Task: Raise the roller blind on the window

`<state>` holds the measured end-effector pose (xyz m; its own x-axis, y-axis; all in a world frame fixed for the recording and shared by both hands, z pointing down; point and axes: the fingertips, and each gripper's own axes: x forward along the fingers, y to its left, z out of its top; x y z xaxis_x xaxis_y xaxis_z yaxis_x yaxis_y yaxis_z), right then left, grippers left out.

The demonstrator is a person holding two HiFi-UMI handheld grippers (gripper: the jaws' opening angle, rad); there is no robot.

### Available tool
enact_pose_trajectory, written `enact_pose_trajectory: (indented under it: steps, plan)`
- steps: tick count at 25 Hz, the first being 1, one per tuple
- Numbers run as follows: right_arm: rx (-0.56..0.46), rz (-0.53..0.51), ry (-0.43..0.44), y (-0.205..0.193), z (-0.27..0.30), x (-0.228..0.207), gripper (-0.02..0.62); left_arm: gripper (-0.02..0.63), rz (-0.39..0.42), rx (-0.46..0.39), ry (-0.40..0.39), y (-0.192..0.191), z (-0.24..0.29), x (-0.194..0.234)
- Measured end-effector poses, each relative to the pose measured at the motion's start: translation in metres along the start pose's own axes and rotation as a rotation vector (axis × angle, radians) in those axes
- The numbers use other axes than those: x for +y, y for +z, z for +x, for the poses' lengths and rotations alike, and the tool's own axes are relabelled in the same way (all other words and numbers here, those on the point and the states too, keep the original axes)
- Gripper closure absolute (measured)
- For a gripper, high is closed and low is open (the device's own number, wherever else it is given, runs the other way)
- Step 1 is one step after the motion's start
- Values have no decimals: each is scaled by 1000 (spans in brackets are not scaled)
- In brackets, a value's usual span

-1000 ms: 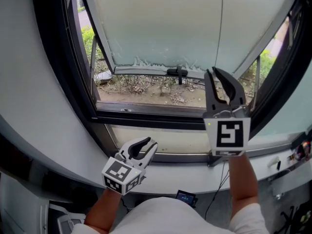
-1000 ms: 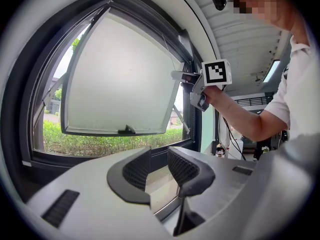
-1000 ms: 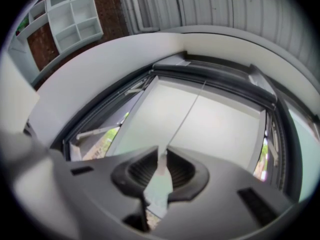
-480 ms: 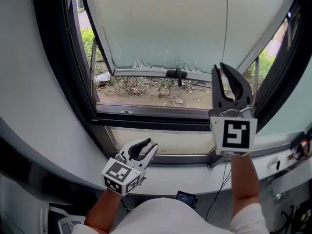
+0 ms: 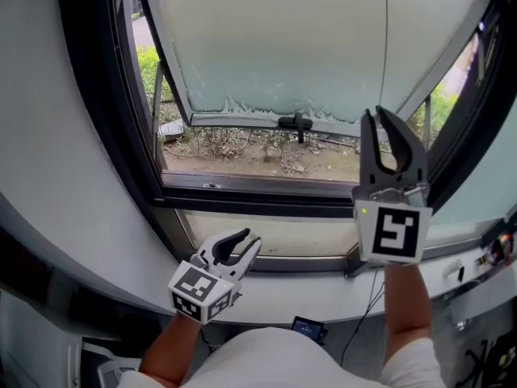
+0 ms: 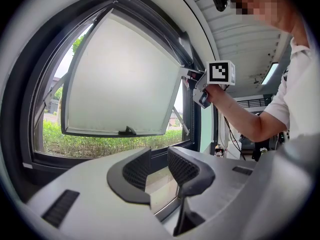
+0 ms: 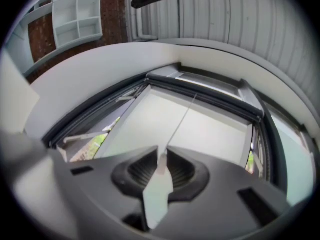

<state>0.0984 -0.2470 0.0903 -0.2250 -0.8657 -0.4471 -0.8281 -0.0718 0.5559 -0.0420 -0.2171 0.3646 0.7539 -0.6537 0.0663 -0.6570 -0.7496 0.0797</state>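
Since the right hand-held gripper (image 5: 376, 113) is pinching the blind's thin pull cord (image 5: 385, 39) right at its jaw tips, the grip itself is probably the weak point. In the right gripper view the ribbed pads close on the cord, and a pale strip, perhaps the cord's end piece, lies below them. A cord this thin could slide out, so it would be safer seated deeper in the pads before any load goes on.

From the gripper at about 3 o'clock in the head view, the cord runs straight up to about 1 o'clock and out of frame. It hangs in front of the pale panel (image 5: 266, 39) that fills the outward-tilted sash. I cannot tell whether that panel is frosted glass or blind fabric, and the roll presumably sits at the top of the frame, above the head view.

The pull should follow the cord's own line, with no drift toward the sash handle (image 5: 296, 123) at 12 o'clock. If the blind is sprung, a short firm tug and a braked rise would suit. Letting go abruptly could make it snap upward.

The left hand-held gripper (image 5: 250, 236), at 7 o'clock near the sill, has its jaws spread with nothing between them. It is best kept there, clear of the cord.
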Motion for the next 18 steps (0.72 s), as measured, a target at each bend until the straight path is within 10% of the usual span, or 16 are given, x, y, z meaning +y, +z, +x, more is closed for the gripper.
enact_pose_trajectory:
  steps: [18]
  plan:
    - [46, -60, -9, -8, 6, 5, 532, 485, 4, 8, -2, 0, -2, 3]
